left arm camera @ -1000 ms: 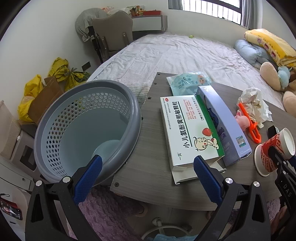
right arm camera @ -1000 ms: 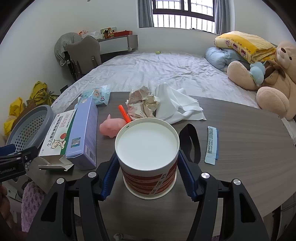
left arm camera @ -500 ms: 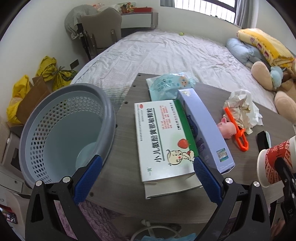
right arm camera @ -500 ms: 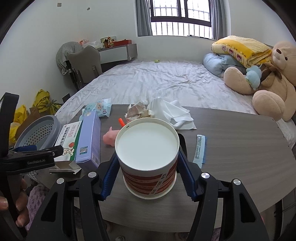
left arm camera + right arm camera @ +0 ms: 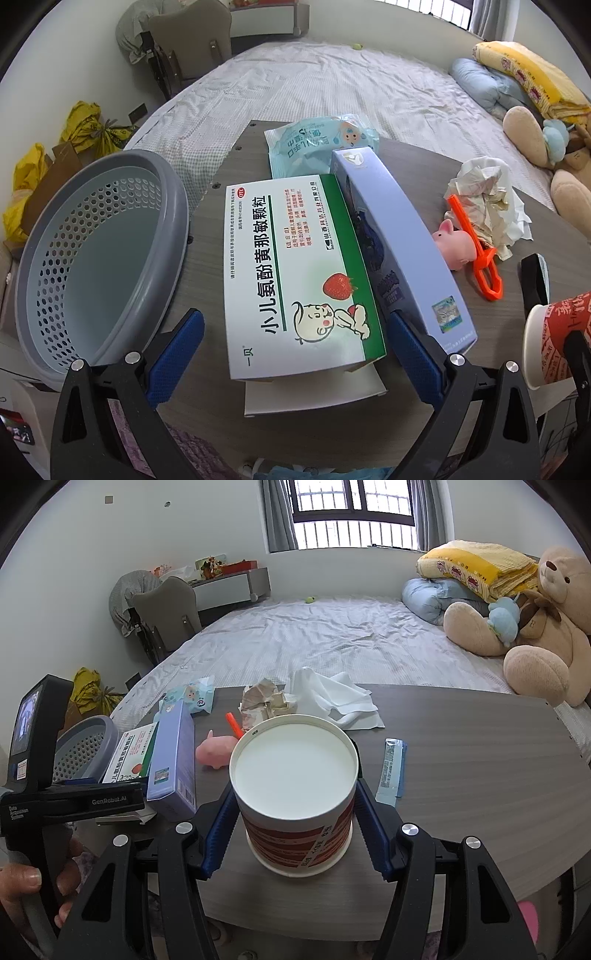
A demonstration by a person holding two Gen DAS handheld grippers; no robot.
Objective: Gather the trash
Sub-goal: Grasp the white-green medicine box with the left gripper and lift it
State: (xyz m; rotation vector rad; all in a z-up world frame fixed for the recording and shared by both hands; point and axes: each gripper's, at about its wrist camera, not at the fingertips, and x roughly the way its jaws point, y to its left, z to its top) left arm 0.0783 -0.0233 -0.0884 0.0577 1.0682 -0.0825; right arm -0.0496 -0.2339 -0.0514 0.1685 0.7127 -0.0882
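At the left of the left wrist view a grey perforated basket [image 5: 99, 258] sits against the worktop [image 5: 207, 266] edge. The left gripper [image 5: 295, 347] has its jaws spread wide — they flank the white-and-green medicine box [image 5: 295, 273], with the lilac box [image 5: 402, 254] just beside it. At lower centre of the right wrist view, the right gripper [image 5: 295, 823] pinches a red-and-white paper cup [image 5: 295, 794] — crumpled paper [image 5: 266, 701] lies behind it.

Each tool [image 5: 295, 827] has black arms, silver screws, ribbed blue pads [image 5: 218, 838]; bare-skinned hand [image 5: 40, 893] on the handle
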